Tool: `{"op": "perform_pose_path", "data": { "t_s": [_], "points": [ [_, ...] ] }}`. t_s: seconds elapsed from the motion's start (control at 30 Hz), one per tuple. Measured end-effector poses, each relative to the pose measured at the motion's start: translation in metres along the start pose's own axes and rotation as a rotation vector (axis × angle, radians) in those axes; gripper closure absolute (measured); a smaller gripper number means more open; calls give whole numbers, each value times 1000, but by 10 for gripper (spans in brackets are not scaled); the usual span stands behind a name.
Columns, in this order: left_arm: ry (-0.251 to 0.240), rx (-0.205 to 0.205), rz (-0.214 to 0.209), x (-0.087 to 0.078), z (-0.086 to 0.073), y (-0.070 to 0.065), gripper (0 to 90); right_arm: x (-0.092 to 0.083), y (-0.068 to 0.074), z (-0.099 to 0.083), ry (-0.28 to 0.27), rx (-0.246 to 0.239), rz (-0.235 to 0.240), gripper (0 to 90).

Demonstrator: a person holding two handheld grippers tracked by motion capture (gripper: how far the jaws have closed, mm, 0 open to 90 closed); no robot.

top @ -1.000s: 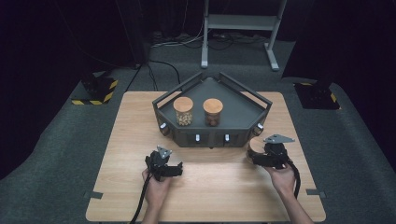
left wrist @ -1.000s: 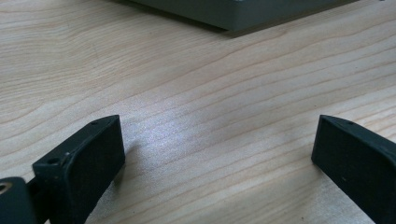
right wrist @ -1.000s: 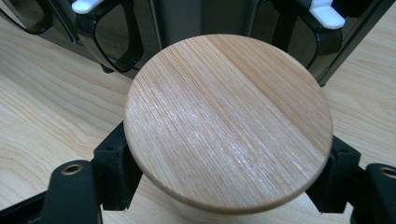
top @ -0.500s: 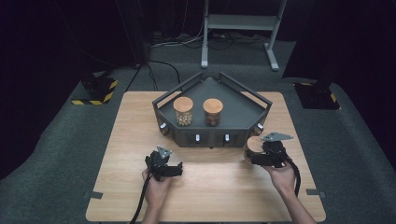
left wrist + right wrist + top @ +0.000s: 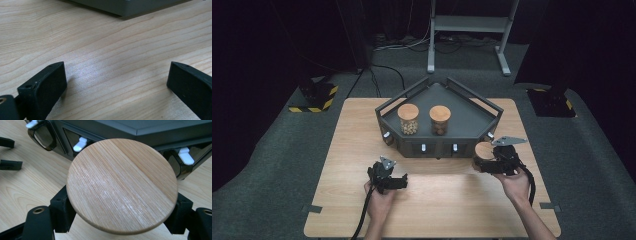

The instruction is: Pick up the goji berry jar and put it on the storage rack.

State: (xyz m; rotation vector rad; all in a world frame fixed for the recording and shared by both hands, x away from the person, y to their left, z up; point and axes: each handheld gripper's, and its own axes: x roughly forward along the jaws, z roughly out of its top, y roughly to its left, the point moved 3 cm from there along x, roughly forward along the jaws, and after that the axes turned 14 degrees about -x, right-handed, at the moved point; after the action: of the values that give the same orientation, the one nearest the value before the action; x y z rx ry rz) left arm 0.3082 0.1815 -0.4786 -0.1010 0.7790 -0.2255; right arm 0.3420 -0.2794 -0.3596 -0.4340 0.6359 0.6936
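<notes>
High view: the right gripper (image 5: pixel 484 162) holds a jar with a wooden lid (image 5: pixel 483 150) just off the front right corner of the dark tray (image 5: pixel 472 112), while the left gripper (image 5: pixel 398 181) rests on the wooden table (image 5: pixel 347 140). Left gripper view: jaws stand wide apart over bare wood. Right gripper view: both jaws clamp the jar under its round lid (image 5: pixel 122 185)

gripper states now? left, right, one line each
Left gripper: open, nothing between the jaws, just above the wooden table.
Right gripper: shut on the wooden-lidded jar, in front of the dark tray.
</notes>
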Motion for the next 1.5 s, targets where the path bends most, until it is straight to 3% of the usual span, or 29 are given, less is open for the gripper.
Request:
{"op": "perform_pose_path", "data": {
  "t_s": [0.67, 1.5],
  "points": [
    [0, 0, 0, 0, 0, 0, 25, -26, -10, 27, -43, -16, 16, 256],
    [0, 0, 0, 0, 0, 0, 25, -39, -23, 59, -66, -21, 56, 257]
  ]
}}
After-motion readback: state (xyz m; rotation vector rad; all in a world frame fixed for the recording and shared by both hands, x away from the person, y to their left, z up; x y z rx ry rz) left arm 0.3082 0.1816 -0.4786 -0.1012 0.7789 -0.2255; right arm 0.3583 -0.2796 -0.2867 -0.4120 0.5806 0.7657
